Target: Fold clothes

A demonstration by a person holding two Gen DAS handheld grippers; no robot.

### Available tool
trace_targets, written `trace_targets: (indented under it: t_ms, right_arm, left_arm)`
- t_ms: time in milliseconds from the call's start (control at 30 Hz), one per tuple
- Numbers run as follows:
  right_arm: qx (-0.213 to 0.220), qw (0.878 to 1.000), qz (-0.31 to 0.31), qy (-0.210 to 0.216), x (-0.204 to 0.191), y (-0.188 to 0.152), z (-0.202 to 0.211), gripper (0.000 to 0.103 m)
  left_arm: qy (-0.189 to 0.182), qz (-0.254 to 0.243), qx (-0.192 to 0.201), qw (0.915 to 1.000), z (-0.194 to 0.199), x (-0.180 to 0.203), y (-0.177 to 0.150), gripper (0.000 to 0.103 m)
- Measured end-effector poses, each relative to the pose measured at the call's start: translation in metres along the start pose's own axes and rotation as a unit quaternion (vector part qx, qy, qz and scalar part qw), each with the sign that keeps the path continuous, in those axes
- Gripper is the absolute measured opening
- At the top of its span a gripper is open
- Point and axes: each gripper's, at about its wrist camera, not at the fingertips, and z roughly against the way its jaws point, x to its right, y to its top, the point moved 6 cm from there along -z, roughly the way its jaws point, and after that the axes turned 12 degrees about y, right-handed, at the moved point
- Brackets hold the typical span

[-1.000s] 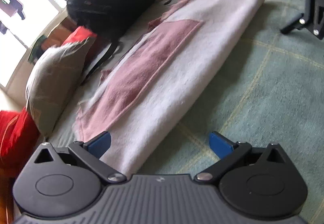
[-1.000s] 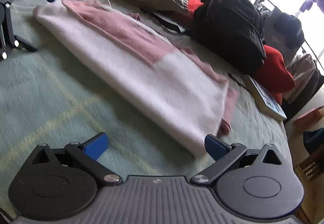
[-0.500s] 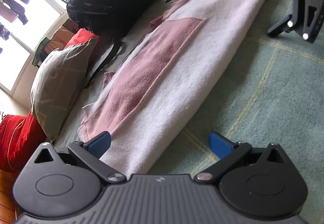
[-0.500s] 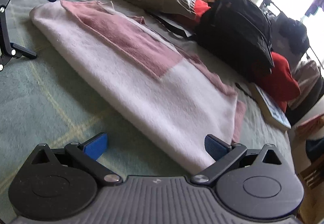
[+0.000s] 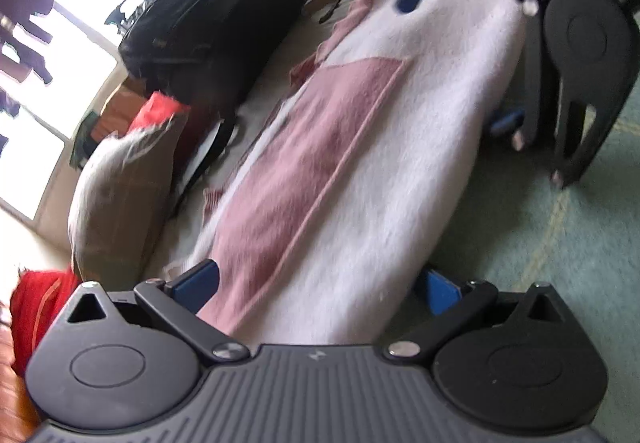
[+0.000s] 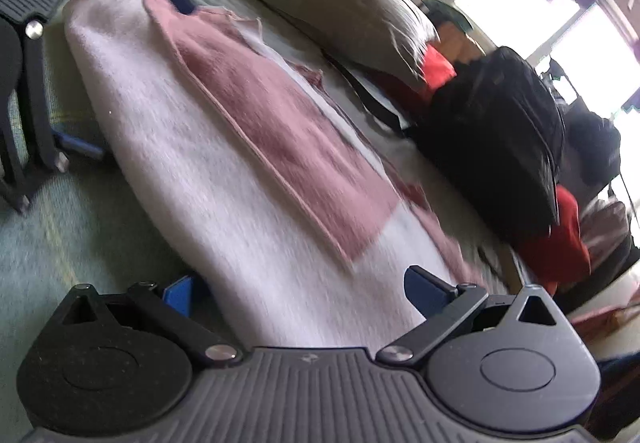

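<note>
Jaws wide on both grippers. Left gripper [image 5: 316, 289] and right gripper [image 6: 298, 291] each straddle 1 end of the folded pink garment [image 5: 360, 163].

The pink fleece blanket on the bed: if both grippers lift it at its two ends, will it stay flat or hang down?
The pink fleece blanket will probably sag in the middle: it lies soft and rounded at its fold. Its fuzzy surface likely grips well. The open left gripper and right gripper each straddle an end.

garment [image 5: 360, 163] on bedspread [image 5: 560, 243], backpack [image 5: 208, 31] behind, pillow [image 5: 116, 195] beside
</note>
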Motion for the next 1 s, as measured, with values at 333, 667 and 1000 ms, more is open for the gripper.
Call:
trace_targets:
  t_ms: [333, 667, 1000]
  right_arm:
    - [-0.019, 0.999, 0.032, -0.039, 0.026, -0.033, 0.01, 0.103]
    - [-0.057, 0.992, 0.063, -0.094, 0.045, -0.063, 0.016, 0.103]
    - [-0.031, 0.986, 0.136, -0.092, 0.011, -0.026, 0.002, 0.103]
  left_arm:
    - [0.059, -0.076, 0.014, 0.9953, -0.009, -0.013, -0.015, 0.103]
    - [0.114, -0.141, -0.012, 0.9833, -0.019, -0.023, -0.043, 0.103]
    - [0.135, -0.206, 0.057, 0.9676, -0.017, 0.017, -0.003, 0.102]
